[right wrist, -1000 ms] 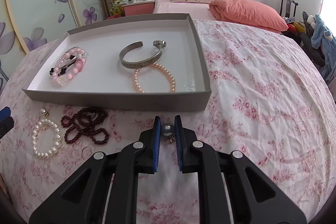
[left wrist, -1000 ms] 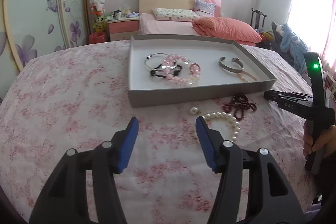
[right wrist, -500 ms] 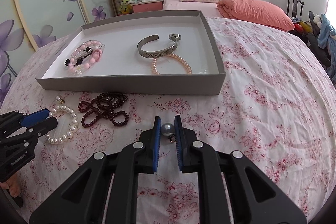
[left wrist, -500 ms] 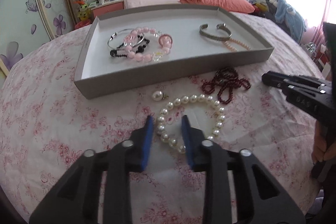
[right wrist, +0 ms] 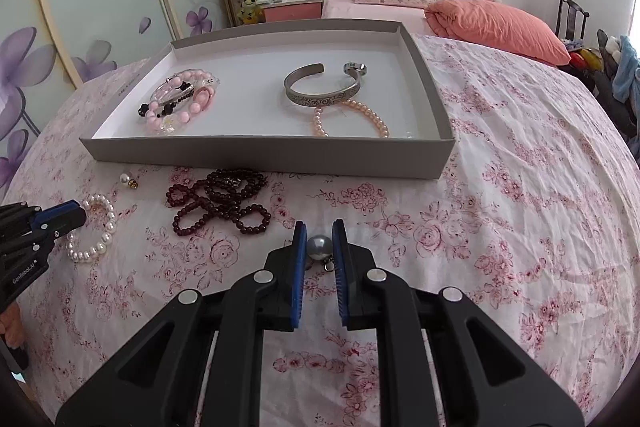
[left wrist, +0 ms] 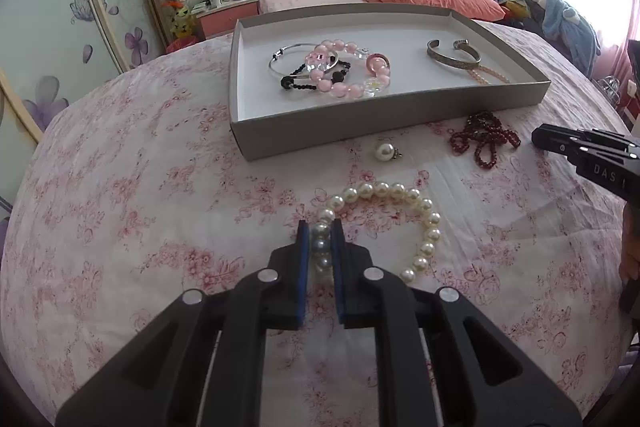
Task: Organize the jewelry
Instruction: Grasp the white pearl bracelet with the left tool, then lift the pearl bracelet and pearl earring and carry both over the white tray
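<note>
White pearls of the pearl bracelet (left wrist: 400, 215) are sitting pinched between the blue pads of the left gripper (left wrist: 321, 243), whose jaws have just been closing on the near-left part of the loop; the rest of the strand is lying on the flowered bedspread (left wrist: 140, 207), just in front of the grey tray (left wrist: 360, 125). The right gripper (right wrist: 320, 247) is clamping a single grey pearl pendant (right wrist: 319, 247) over the cloth, near the tray's front wall.

So the step in hand looks like a 2-handed pickup: both claws are gripping a piece, and neither piece is in the tray yet. Inside it, a pink bead cluster (right wrist: 180, 99), a silver cuff (right wrist: 324, 85) and a peach pearl strand (right wrist: 352, 117) are already lying. Outside, 2 more pieces are waiting: a dark red bead strand (right wrist: 220, 201) and a loose white pearl earring (left wrist: 385, 151).

Next, each load probably needs lifting clear over the front wall before release onto bare tray floor. Since the bracelet will be dangling from 1 side, it calls for enough height that the hanging loop is not catching the rim.
</note>
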The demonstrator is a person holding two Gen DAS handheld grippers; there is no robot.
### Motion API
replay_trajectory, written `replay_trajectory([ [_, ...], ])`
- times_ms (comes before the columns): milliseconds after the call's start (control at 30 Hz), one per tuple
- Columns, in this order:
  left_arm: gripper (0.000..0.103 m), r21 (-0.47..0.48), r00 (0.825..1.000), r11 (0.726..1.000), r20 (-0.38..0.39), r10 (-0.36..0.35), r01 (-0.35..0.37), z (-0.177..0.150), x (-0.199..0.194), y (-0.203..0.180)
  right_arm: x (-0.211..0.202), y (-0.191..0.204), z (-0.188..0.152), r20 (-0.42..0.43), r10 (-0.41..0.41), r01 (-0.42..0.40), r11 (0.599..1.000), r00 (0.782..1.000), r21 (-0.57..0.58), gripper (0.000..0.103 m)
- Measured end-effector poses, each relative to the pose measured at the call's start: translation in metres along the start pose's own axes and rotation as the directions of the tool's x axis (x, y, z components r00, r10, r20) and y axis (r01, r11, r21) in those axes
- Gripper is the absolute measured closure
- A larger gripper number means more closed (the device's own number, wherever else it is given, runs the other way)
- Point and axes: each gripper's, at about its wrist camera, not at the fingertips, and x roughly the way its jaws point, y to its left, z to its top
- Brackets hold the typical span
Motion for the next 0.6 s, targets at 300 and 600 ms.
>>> replay_trajectory([
  [300,0.081,0.012,1.0,1.0,0.012,-0.023,0.023,-0.001,0.001,-0.006,0.002,0.002,0.001,0.002,-0.009,0.009,1.0,1.0,-0.007,0.088],
  [600,0.092,0.03,0.999,1.0,0.04,-0.011,0.01,-0.004,0.0,-0.012,0.002,0.001,0.002,0.001,-0.002,0.002,1.0,1.0,0.001,0.088],
])
